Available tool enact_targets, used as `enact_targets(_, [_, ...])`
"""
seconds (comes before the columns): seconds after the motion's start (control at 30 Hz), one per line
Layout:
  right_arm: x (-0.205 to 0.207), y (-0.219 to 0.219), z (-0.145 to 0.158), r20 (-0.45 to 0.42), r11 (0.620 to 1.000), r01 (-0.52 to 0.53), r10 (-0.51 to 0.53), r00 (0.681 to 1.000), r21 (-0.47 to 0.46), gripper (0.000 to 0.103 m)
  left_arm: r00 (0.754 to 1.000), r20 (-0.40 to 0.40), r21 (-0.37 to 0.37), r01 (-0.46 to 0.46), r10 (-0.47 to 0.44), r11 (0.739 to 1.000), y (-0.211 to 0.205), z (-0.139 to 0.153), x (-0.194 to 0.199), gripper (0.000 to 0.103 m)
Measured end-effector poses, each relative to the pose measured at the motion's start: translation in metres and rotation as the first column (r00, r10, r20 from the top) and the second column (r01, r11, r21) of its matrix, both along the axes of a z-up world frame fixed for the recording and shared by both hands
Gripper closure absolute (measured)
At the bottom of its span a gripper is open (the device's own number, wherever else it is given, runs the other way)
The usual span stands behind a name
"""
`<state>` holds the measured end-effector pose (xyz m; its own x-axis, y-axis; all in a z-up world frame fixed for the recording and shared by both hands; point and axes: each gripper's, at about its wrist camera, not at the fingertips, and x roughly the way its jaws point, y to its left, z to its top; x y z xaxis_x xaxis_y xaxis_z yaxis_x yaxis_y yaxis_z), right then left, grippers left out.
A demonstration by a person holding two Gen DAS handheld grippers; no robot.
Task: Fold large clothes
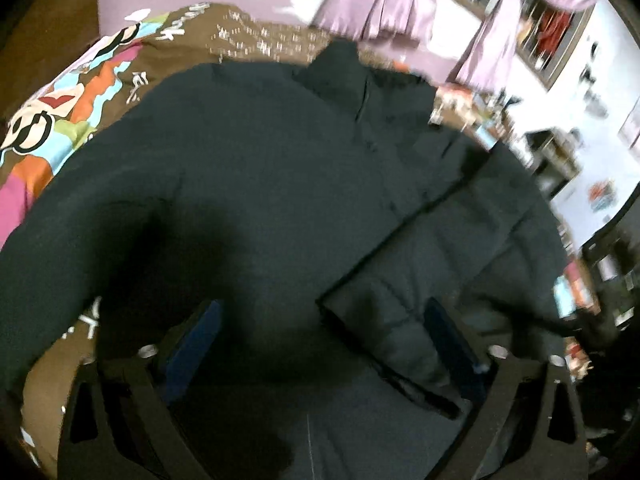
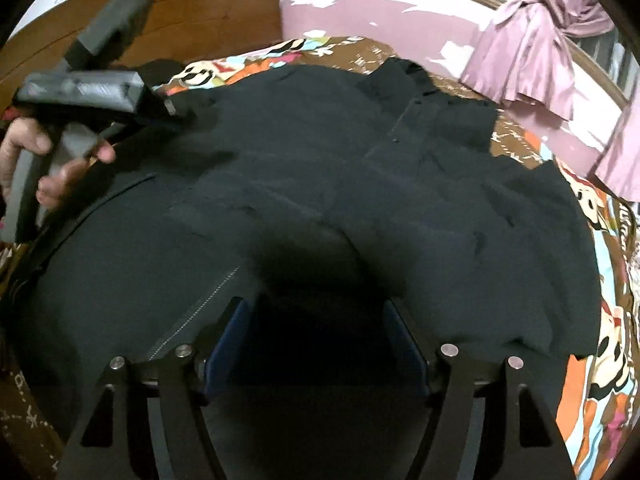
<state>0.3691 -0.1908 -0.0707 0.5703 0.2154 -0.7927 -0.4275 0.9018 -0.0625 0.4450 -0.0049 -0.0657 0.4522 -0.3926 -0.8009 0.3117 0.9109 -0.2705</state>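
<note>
A large black garment [image 1: 280, 168] lies spread on a bed with a brown patterned cover [image 1: 72, 92]. Its collar and button placket point toward the far side [image 2: 412, 108]. A folded layer with a hem edge lies across it at the right in the left wrist view [image 1: 400, 320]. My left gripper [image 1: 324, 344] is open, its blue pads wide apart just above the cloth. It also shows at the left of the right wrist view [image 2: 176, 114], held by a hand over the garment's left side. My right gripper [image 2: 320, 344] is open and empty above the near part of the garment [image 2: 320, 184].
A wooden headboard [image 2: 192, 8] stands at the far left. Purple curtains [image 2: 532, 48] hang by a window at the far right. The bed cover [image 2: 604, 320] shows along the right edge. Shelves with clutter [image 1: 552, 152] stand beyond the bed.
</note>
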Motion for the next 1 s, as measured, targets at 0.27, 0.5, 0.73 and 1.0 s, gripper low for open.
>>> enact_targets(0.27, [-0.021, -0.026, 0.001, 0.064, 0.994, 0.096, -0.099, 0.993, 0.055, 0.031, 0.999, -0.009, 0.137, 0.036, -0.035, 0.990, -0.029, -0.021, 0.002, 0.089])
enact_targets(0.5, [-0.026, -0.042, 0.020, 0.081, 0.976, 0.176, -0.187, 0.979, 0.129, 0.025, 0.980, 0.192, 0.234, -0.086, 0.041, 0.968, -0.018, 0.009, -0.011, 0.100])
enact_targets(0.73, [-0.007, -0.027, 0.032, 0.120, 0.962, 0.234, -0.251, 0.961, 0.138, 0.015, 0.960, 0.253, 0.212, -0.175, 0.119, 0.961, 0.028, 0.037, -0.007, 0.101])
enact_targets(1.0, [0.042, 0.016, 0.013, 0.044, 0.963, 0.233, -0.241, 0.969, 0.135, 0.015, 0.981, 0.166, 0.293, -0.146, 0.100, 0.945, 0.031, -0.004, -0.004, 0.101])
